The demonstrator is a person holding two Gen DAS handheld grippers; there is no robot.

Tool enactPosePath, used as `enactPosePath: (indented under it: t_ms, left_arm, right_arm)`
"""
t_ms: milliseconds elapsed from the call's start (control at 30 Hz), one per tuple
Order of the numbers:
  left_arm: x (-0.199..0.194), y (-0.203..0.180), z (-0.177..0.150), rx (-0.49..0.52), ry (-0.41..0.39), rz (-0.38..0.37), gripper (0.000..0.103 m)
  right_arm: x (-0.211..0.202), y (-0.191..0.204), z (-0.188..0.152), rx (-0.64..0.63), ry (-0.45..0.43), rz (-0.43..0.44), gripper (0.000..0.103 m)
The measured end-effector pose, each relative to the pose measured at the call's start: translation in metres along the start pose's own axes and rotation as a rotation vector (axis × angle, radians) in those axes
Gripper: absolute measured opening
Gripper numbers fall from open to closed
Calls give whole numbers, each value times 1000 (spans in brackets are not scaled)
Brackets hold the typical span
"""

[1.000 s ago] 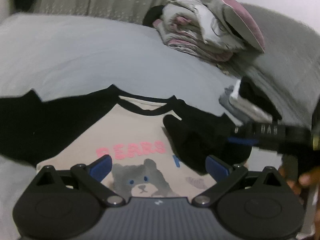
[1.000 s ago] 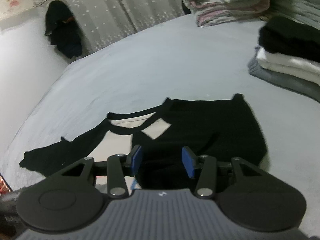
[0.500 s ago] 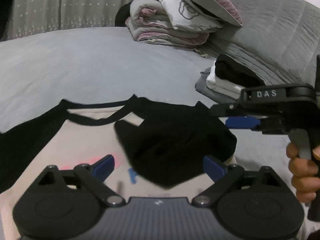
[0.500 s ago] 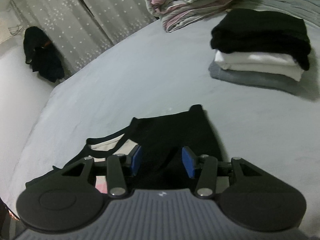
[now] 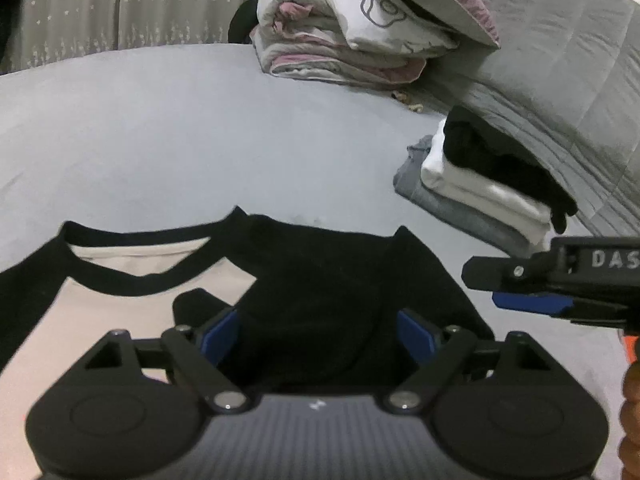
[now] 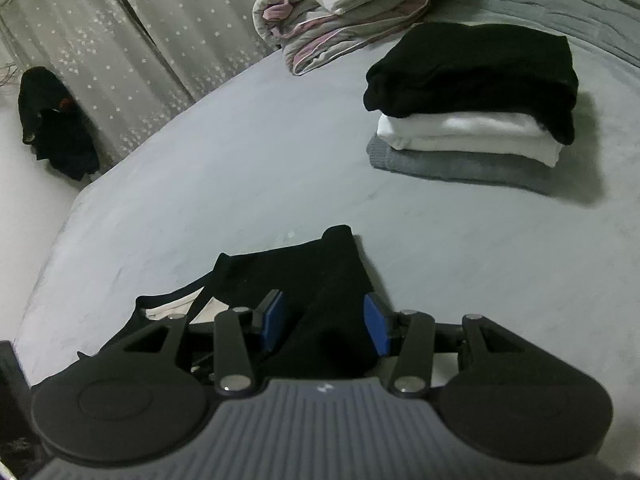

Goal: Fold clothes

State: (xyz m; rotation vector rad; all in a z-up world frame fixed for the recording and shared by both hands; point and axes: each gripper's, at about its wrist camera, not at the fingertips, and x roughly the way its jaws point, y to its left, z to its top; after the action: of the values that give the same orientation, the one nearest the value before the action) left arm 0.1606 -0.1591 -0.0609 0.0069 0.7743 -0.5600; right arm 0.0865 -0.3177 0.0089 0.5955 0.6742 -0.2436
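Observation:
A cream shirt [image 5: 120, 308] with black raglan sleeves lies flat on the grey bed [image 5: 200, 120]. Its right black sleeve [image 5: 340, 280] is folded inward over the chest. My left gripper [image 5: 318, 336] hovers low over that folded sleeve with its jaws closing; black cloth shows between the pads, which do not press on it. My right gripper [image 6: 324, 320] stands half open above the sleeve's [image 6: 320, 272] right edge and holds nothing. In the left wrist view the right gripper [image 5: 496, 288] pokes in from the right, held by a hand [image 5: 632, 400].
A stack of folded clothes [image 6: 468, 112], black on white on grey, sits at the right of the bed. A pile of rolled bedding [image 5: 360, 40] lies at the back by a grey quilted cover [image 5: 560, 60]. A dark garment [image 6: 56, 124] hangs by the curtain.
The left gripper slid right across the shirt, off the bear print onto the folded black sleeve, and its jaws narrowed. The right gripper drifted right, toward the folded stack, its gap unchanged.

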Motion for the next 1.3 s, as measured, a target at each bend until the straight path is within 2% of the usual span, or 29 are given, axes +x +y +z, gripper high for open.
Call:
enactPosePath:
  t_ms: [67,100,133,200,233,267,300,767,933,1133,1167,1233,1267,1300]
  left_arm:
    - [4,-2,-2,9,-4,17,71]
    - [5,-2,-3,12,-5,28,60]
    - [7,-2,-4,14,-6,42,53]
    - [1,6,-5,-15,-25,35,27]
    - [-2,10,-5,-30,-35,29,20]
    - [-5,15,-5,-46,-45,23,7]
    - [-8,19,-6,-62,-56,17,1]
    - [-101,88,-26,-243,-201,19,0]
    - [-127,115,-41,-312,-219,40,0]
    - [-125,132,-61,-401,-186,-13,2]
    - [-124,133,-62,-412,-181,-23,6]
    - [-121,135,-63,-431,-169,-44,22]
    - [-120,136,-64,-441,-163,-55,39]
    - [-119,137,-64,-451,-157,-65,46]
  right_arm:
    - [2,-2,0,0,7,-1,49]
    - [3,-2,0,0,10,-3,49]
    - [4,-3,0,0,12,-3,49]
    - [4,-3,0,-1,16,-2,49]
    - [5,-3,0,-3,16,-2,49]
    - [5,-3,0,-4,16,-1,49]
    - [5,-3,0,-4,17,0,49]
    - [4,7,-3,-30,9,7,49]
    - [5,11,-6,-44,11,7,49]
    - [9,20,-11,-76,6,49,49]
    - [11,22,-12,-87,-1,61,49]
    - [16,28,-15,-114,-13,72,49]
    - [19,29,-16,-127,-14,66,49]
    - [23,31,-17,-139,-15,60,49]
